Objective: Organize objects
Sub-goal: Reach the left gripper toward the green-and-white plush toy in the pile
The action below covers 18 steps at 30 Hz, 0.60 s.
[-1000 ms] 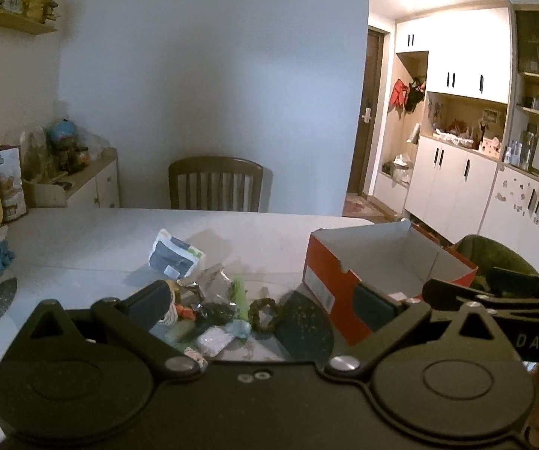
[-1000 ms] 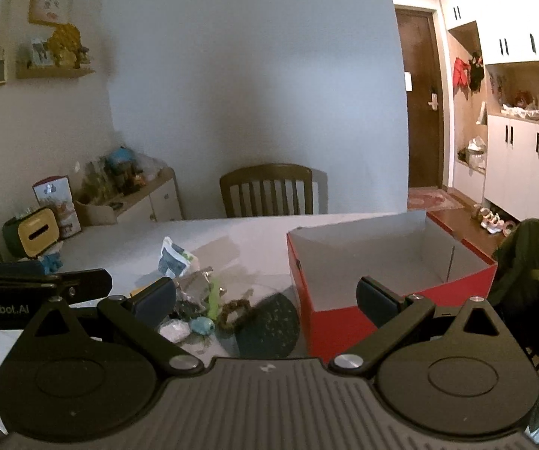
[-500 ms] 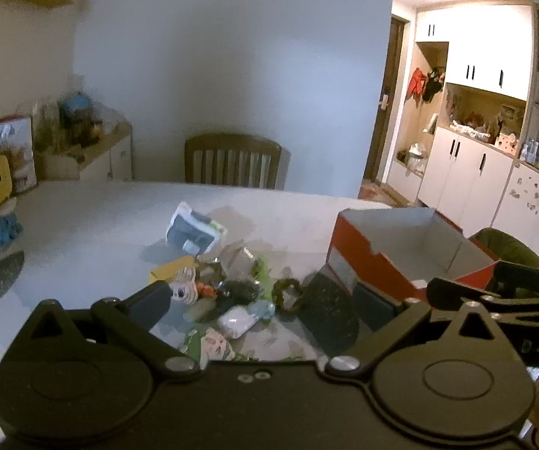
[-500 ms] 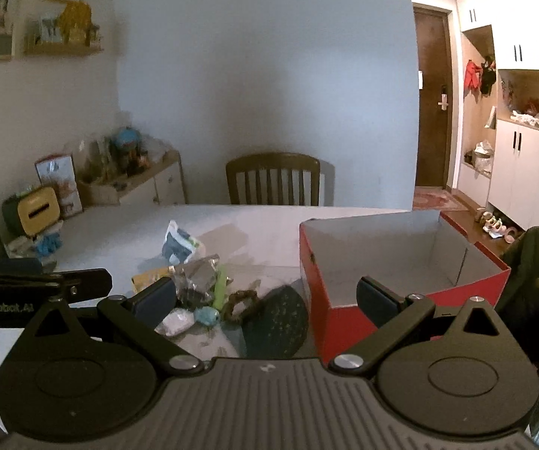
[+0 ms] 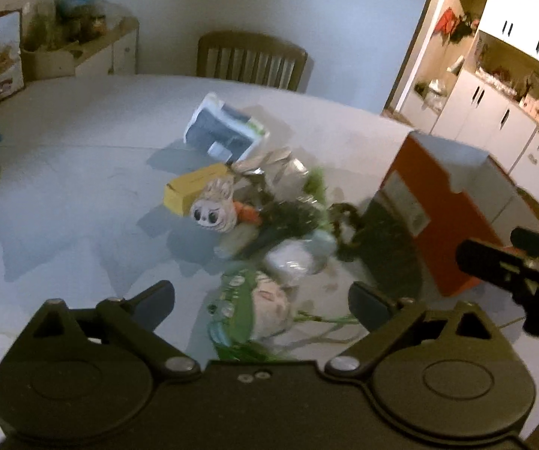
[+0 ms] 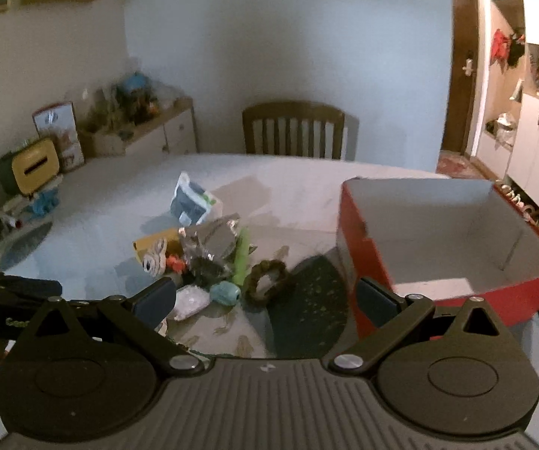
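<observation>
A pile of small things lies on the white table (image 5: 63, 157): a big-eyed plush toy (image 5: 213, 213), a yellow box (image 5: 190, 187), a blue-and-white pouch (image 5: 224, 131), a white packet (image 5: 292, 258) and a brown bead ring (image 6: 269, 281). A green packet (image 5: 246, 315) lies nearest me. My left gripper (image 5: 260, 300) hovers over that packet with its jaws wide and closing, the pads touching nothing. My right gripper (image 6: 265, 296) stands open and empty above the dark round mat (image 6: 307, 311), just in front of the ring. An open red box (image 6: 457, 232) with a white inside stands right of the pile.
A wooden chair (image 6: 293, 127) stands at the table's far side. A yellow tissue box (image 6: 35, 165) and some clutter sit at the table's left end beside a low sideboard (image 6: 164, 127). White cupboards (image 5: 494, 112) line the right wall.
Both grippers have come forward and down toward the pile, and both views now tilt lower. The pile looks larger, and the green packet now shows between the left fingers.
</observation>
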Available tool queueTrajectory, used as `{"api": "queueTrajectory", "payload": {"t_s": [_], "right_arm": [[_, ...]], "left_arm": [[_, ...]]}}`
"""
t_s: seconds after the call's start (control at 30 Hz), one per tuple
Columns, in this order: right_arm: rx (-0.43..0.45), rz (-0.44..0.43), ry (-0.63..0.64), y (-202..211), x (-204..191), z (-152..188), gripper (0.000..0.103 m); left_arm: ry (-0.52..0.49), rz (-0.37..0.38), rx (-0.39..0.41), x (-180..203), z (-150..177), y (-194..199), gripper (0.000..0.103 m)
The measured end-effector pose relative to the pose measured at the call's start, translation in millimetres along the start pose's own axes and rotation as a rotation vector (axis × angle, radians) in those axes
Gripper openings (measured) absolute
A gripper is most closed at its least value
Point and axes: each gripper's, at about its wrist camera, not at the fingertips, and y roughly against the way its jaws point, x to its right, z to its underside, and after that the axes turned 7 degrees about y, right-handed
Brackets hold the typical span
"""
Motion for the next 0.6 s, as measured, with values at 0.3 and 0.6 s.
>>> {"api": "queueTrajectory", "payload": {"t_s": [0.3, 0.6], "right_arm": [[-0.141, -0.063, -0.042, -73, -26, -15, 0.092], [-0.288, -0.118, -0.098, -130, -49, -16, 0.075]], "left_arm": [[-0.151, 0.077, -0.027, -4, 6, -29, 0.095], [-0.174, 0.126, -0.084, -13, 7, -51, 0.085]]}}
